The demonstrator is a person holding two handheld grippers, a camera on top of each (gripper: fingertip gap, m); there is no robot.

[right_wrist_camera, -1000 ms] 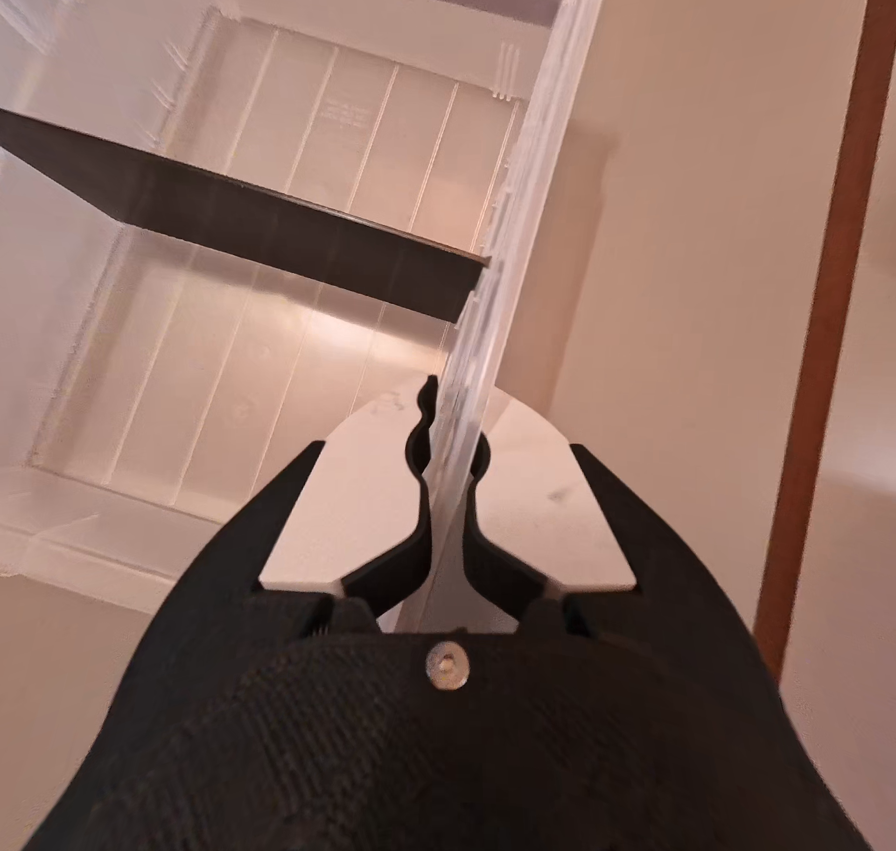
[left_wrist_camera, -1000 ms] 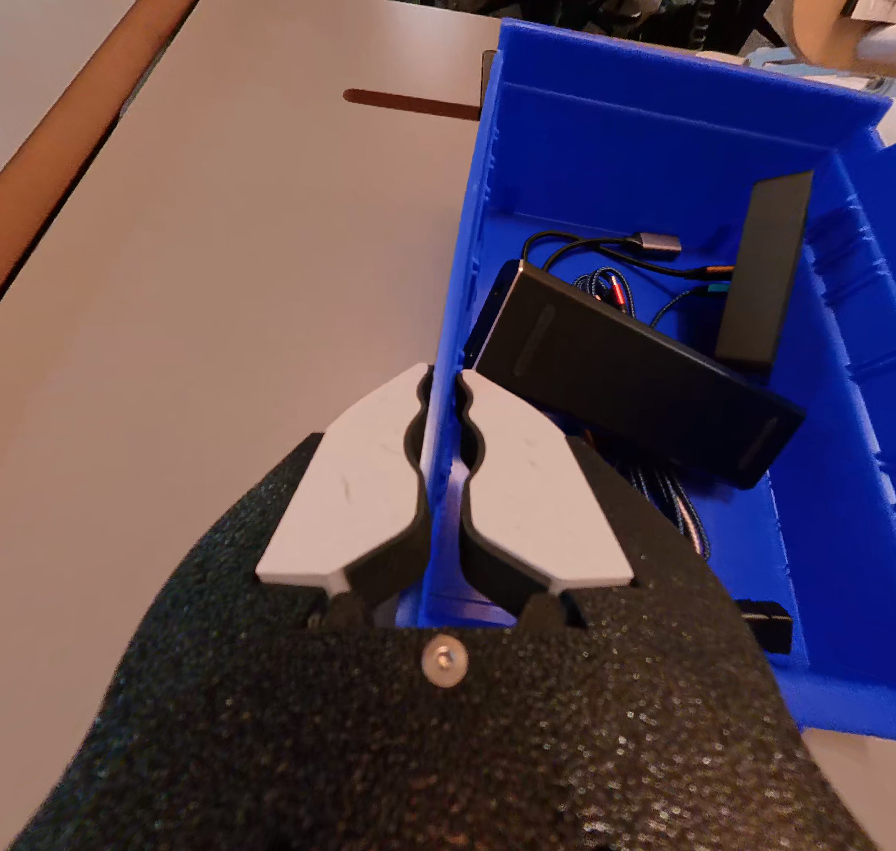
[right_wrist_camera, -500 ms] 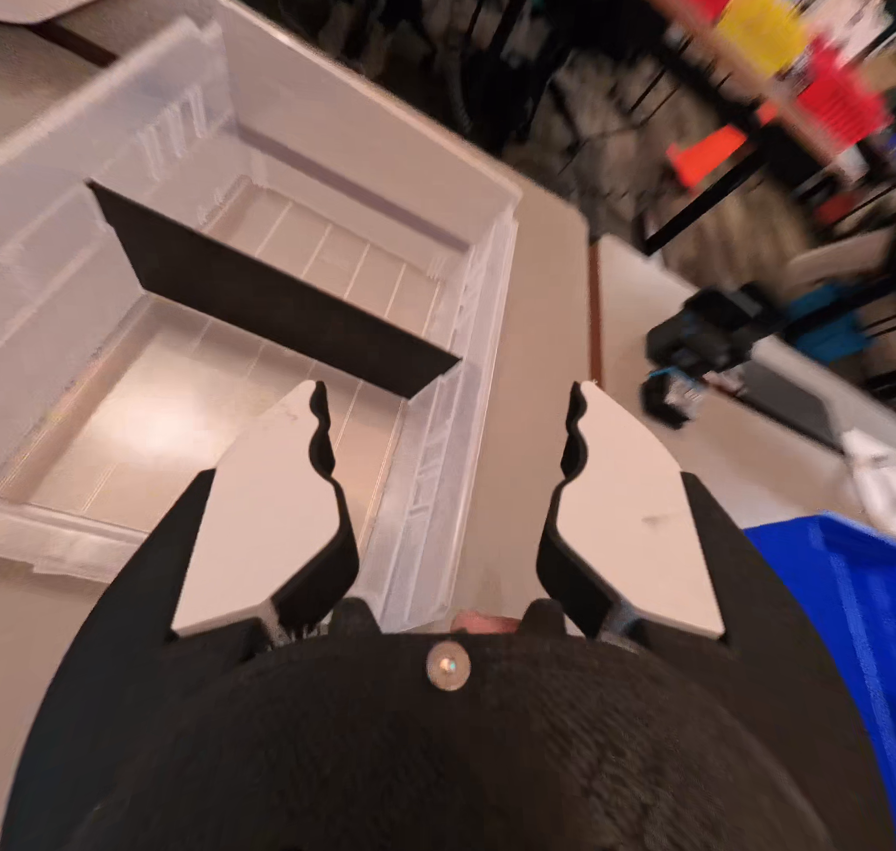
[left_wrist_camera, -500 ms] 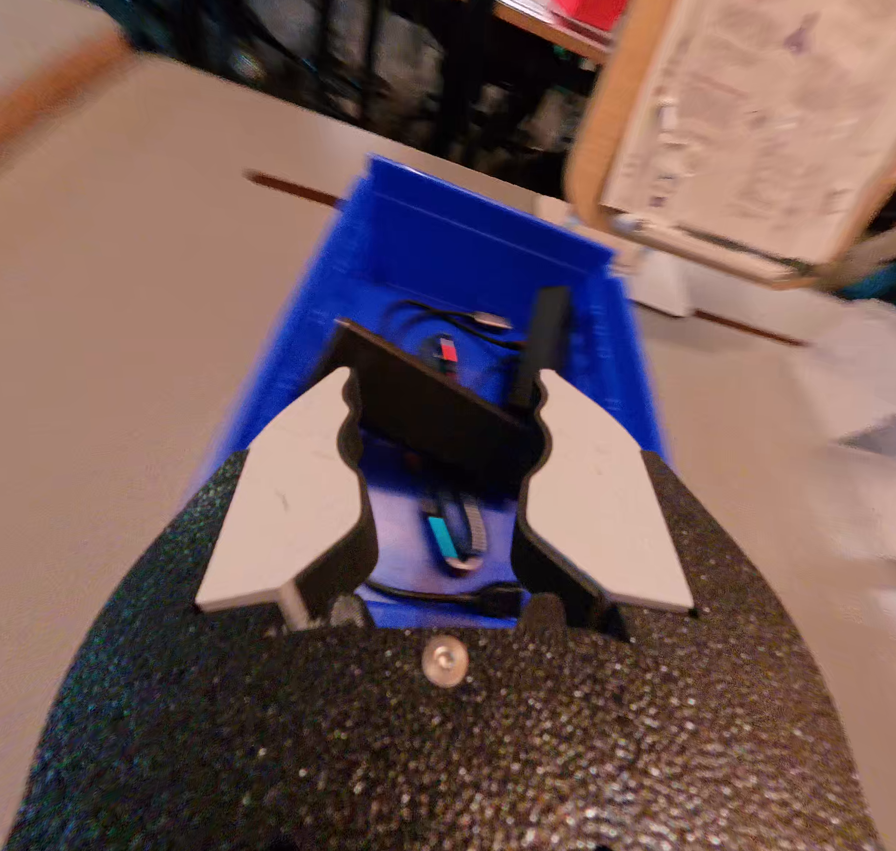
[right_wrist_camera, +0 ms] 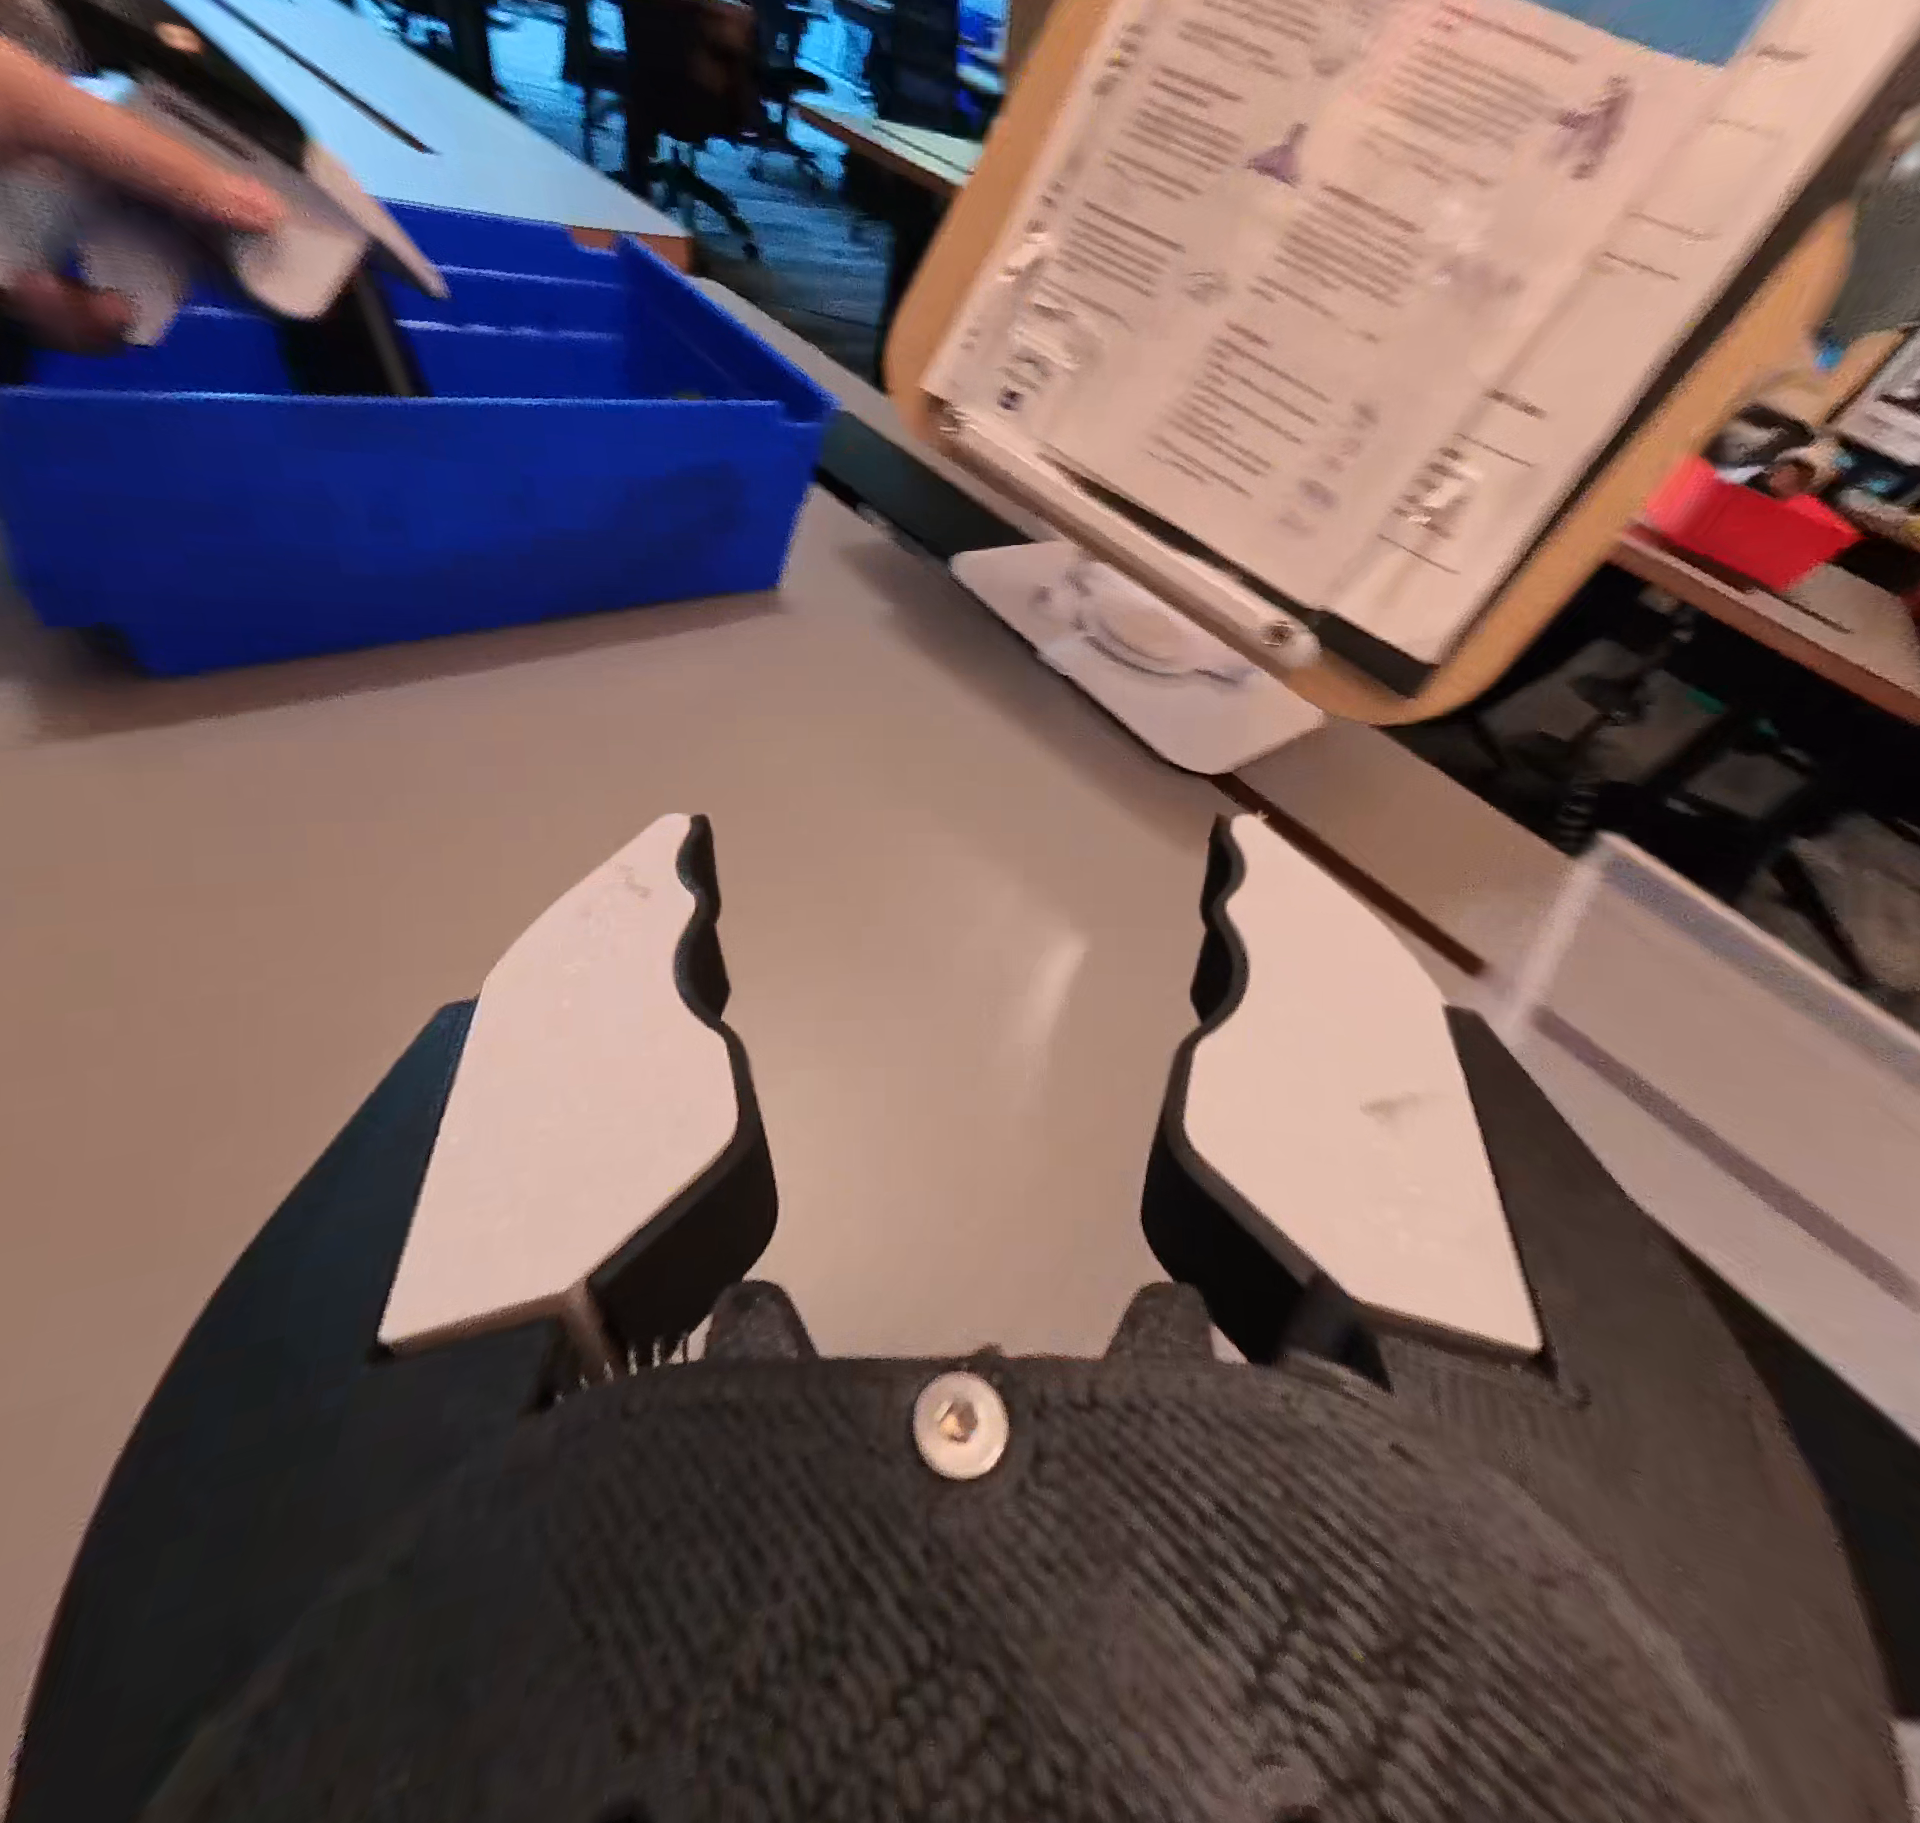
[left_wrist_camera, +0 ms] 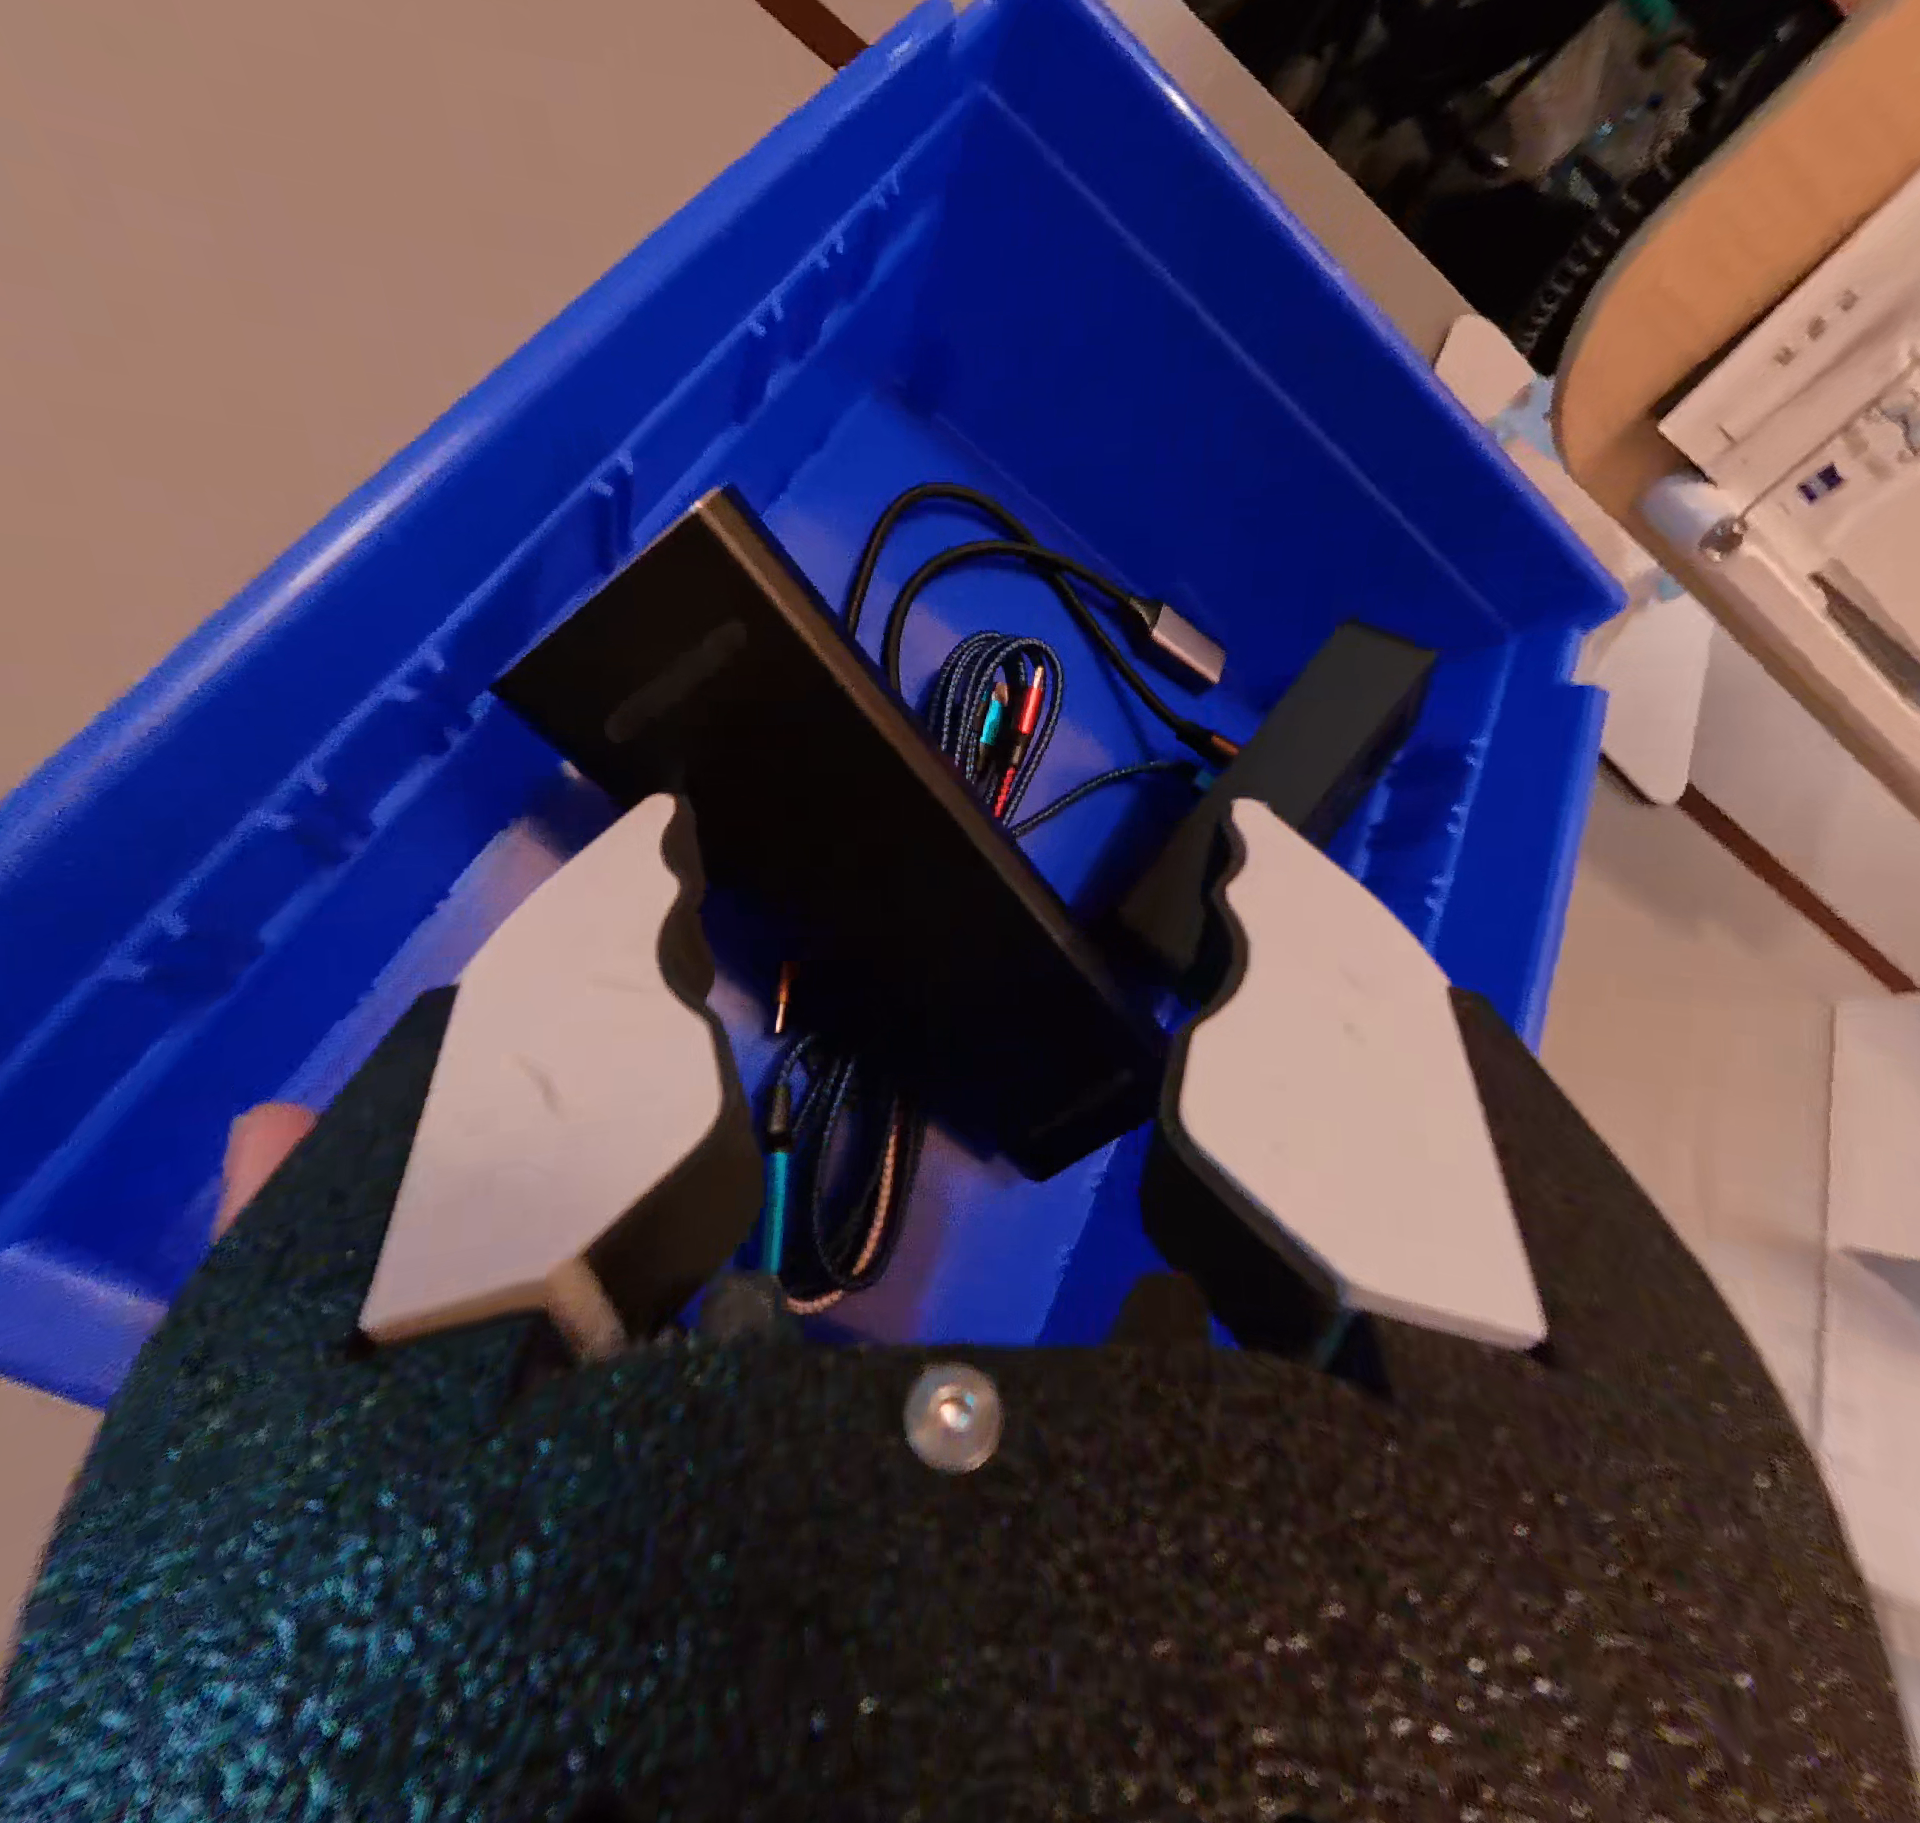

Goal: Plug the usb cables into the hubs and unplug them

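A blue bin point(left_wrist_camera: 1143, 319) holds a long black flat panel point(left_wrist_camera: 810, 817) lying aslant, a second black panel point(left_wrist_camera: 1340, 724) leaning on the right wall, a black cable with a grey plug point(left_wrist_camera: 1174, 630), a braided bundle with red and teal plugs point(left_wrist_camera: 997, 703) and more braided cable point(left_wrist_camera: 842, 1191) below. My left gripper point(left_wrist_camera: 951, 817) is open and empty just above the long panel. My right gripper point(right_wrist_camera: 961, 823) is open and empty over bare table, to the right of the blue bin point(right_wrist_camera: 416, 485). The left gripper point(right_wrist_camera: 291, 215) and a hand show over the bin there.
A wooden document stand with papers point(right_wrist_camera: 1351, 267) on a white base point(right_wrist_camera: 1143, 651) stands behind the table. A clear plastic bin point(right_wrist_camera: 1714, 1098) sits to the right of my right gripper. The grey table point(right_wrist_camera: 935, 734) lies between the bins.
Both grippers let go of the bin walls they were pinching and opened. The left moved over the blue bin's inside. The right swung away from the clear bin to the table middle.
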